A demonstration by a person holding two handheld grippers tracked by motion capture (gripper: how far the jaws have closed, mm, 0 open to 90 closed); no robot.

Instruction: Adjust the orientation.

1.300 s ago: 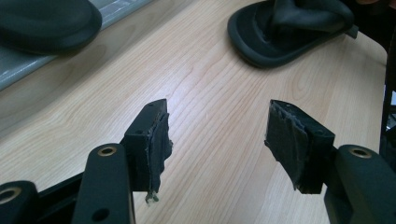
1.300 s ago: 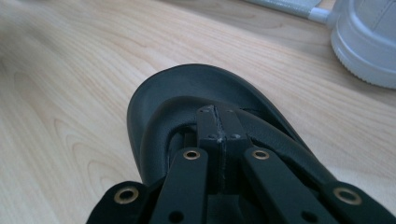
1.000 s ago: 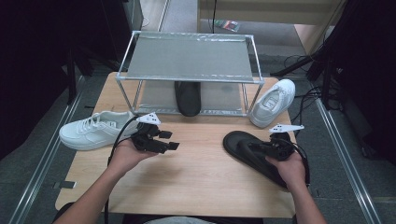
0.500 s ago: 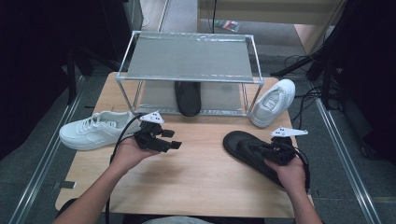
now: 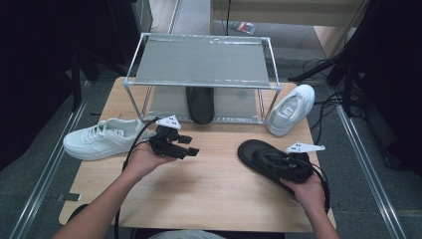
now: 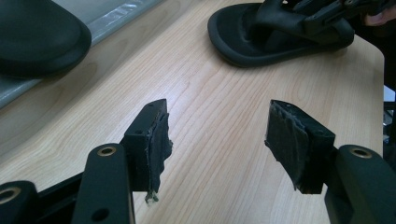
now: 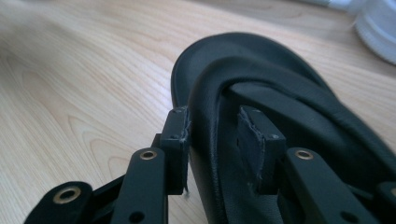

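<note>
A black sandal [image 5: 259, 155] lies flat on the right of the wooden table [image 5: 209, 184]. My right gripper [image 5: 279, 162] is at its strap. In the right gripper view the strap [image 7: 289, 93] runs between the pads of my right gripper [image 7: 212, 128]. Those jaws have just been opening and stand slack around it. My left gripper [image 5: 191, 145] hovers left of centre, open and empty, and my left gripper [image 6: 217, 135] points across bare wood toward that sandal [image 6: 243, 37]. A second black sandal [image 5: 200, 102] sits on the rack's lower shelf.
A metal two-tier rack [image 5: 199, 62] stands at the back of the table. A white sneaker [image 5: 99, 139] lies at the left edge. Another white sneaker [image 5: 291, 109] leans by the rack's right post. Bare wood lies between my hands.
My right hand has drawn slightly back toward me at the sandal's strap. The sandal and my left hand have kept their places.
</note>
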